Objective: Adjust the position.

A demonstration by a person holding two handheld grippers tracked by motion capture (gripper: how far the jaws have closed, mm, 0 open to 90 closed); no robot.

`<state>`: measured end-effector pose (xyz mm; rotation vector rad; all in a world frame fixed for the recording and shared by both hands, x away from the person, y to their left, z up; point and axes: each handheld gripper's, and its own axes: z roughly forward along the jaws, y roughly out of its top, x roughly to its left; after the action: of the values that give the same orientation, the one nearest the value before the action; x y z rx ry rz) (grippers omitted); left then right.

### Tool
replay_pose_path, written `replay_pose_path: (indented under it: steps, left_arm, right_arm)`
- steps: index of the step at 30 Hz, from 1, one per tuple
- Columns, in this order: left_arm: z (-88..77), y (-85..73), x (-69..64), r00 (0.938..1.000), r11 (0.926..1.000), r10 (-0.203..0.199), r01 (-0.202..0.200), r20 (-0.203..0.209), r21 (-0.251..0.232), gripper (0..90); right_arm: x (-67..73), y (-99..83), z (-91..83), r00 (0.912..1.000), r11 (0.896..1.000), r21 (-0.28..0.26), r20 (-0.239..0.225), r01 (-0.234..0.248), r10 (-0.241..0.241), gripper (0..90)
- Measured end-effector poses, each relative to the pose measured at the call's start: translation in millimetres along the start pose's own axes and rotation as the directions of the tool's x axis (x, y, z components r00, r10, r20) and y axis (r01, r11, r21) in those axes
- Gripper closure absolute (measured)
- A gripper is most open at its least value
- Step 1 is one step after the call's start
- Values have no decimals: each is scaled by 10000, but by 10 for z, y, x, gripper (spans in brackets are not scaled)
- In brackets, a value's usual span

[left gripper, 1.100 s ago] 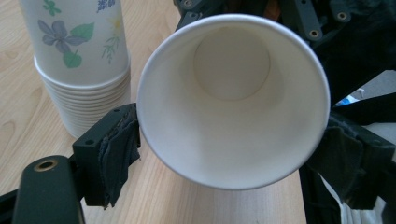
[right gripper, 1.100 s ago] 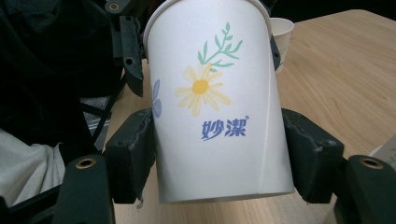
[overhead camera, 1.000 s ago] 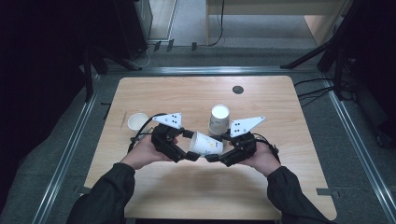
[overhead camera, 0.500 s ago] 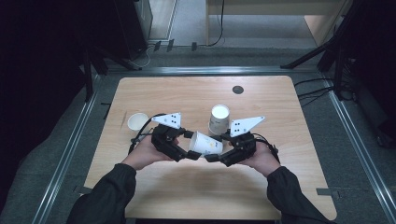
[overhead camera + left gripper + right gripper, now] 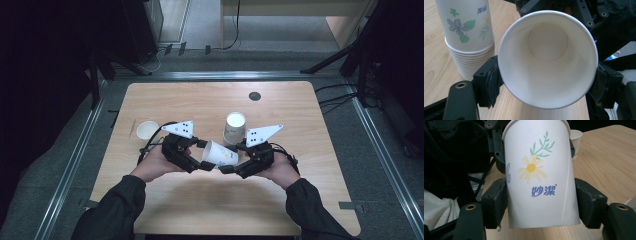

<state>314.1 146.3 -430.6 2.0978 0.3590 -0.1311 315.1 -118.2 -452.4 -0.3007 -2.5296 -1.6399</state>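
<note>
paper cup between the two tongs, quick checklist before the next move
1. Right tongs gripping the paper cup near its base: ok, pads press both sides.
2. Left tongs around the rim end: ok, jaws have just been closing on it; firm contact: cannot tell.
3. Cup undamaged: ok, rim round, wall uncreased.
4. Cup empty: ok, bare white inside.
5. Stack of cups upright and apart from the held cup: ok.
6. Single cup out of the way on the table: ok.
</note>
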Motion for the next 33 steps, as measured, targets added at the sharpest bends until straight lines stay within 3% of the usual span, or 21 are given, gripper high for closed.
replay_pose_path:
  steps: [17, 21, 24, 29, 33]
  left_arm:
    - [-13, -5, 9, 9999, 9999, -6, 8, -128, 140, 227]
    - [-35, -1, 15, 9998, 9996, 40, -34, -200, 285, 228]
    - [-98, -3, 48, 9999, 9992, -140, 143, -78, 386, 228]
    - [-172, 56, 43, 9985, 9945, 2, 56, -551, 1050, 230]
    - [-180, 122, 15, 9967, 9850, 224, -86, -780, 1724, 230]
  right_arm:
    - [-2, 6, -8, 9998, 10000, -65, 181, -10, 11, 281]
    - [-13, -2, -2, 9995, 9998, 144, 281, -119, 115, 260]
    - [-22, -10, 7, 9993, 9994, 301, 352, -156, 145, 239]
    - [-23, -28, 52, 9981, 9965, 823, 618, -122, 71, 227]
    - [-15, -40, 111, 9973, 9934, 1144, 727, -44, -39, 224]
